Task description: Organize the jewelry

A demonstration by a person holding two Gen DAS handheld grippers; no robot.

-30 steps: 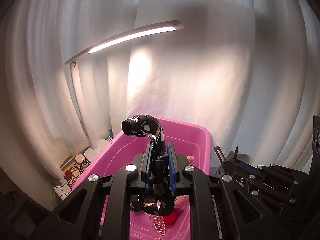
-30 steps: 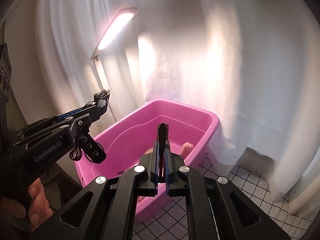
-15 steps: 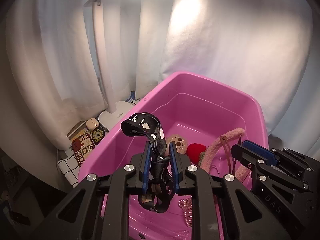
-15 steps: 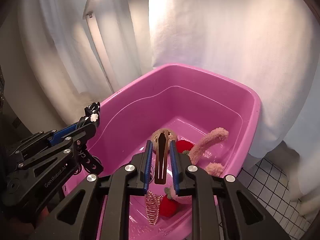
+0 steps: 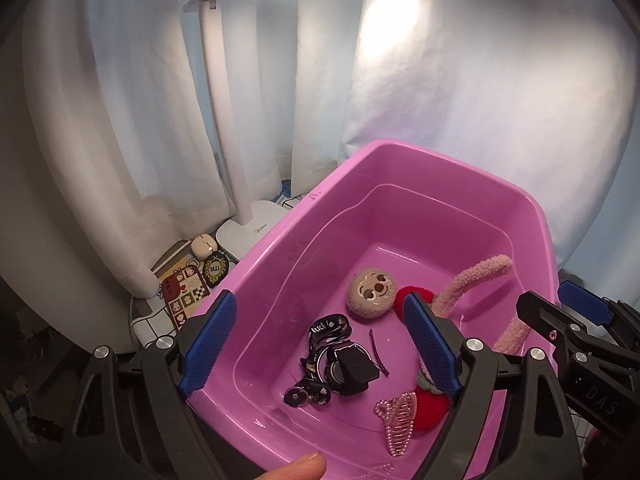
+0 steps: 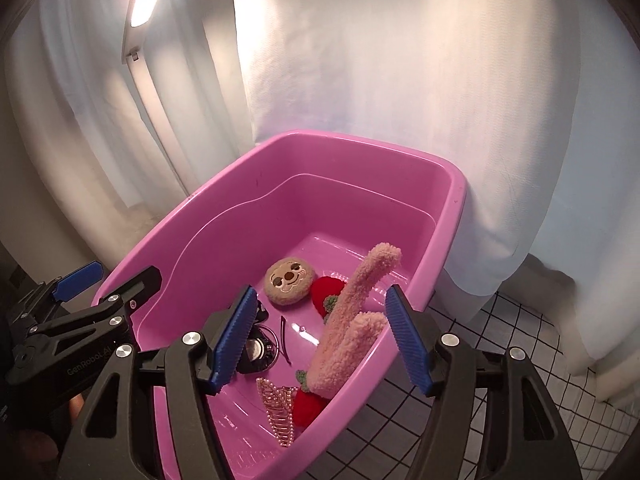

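- Far left in the left wrist view, a patterned card (image 5: 182, 294), a black oval badge (image 5: 213, 269) and a small beige figure (image 5: 203, 245) lie by the white desk lamp base (image 5: 256, 232), just beside the pink tub (image 5: 304, 216), against a white curtain (image 5: 480, 80).
- The left gripper (image 5: 320, 342) hangs over the tub's near end; its jaws are opening, spread wide with nothing pinched. One blue pad (image 5: 208, 344) is outside the tub's left wall, the other inside.
- Below that gap, a black strap printed "luck" (image 5: 329, 326) with its black clip lies on the tub floor, free of the pads.
- A thin purple hairpin (image 5: 378, 354) lies just right of the strap.
- Behind it rests a round plush face (image 5: 371, 291), touching a red crocheted piece (image 5: 412, 298).
- A pink pearl hair claw (image 5: 398, 414) lies near the front, against another red crocheted piece (image 5: 430, 408).
- A fuzzy pink band (image 6: 352, 320) leans up along the tub's right wall.
- The right gripper (image 6: 320, 340) is over the tub's right front; its jaws are opening. The band shows between them but is not pinched.
- A checked cloth (image 6: 480, 380) covers the table right of the tub.
- A fingertip (image 5: 296, 470) shows at the bottom edge of the left wrist view.
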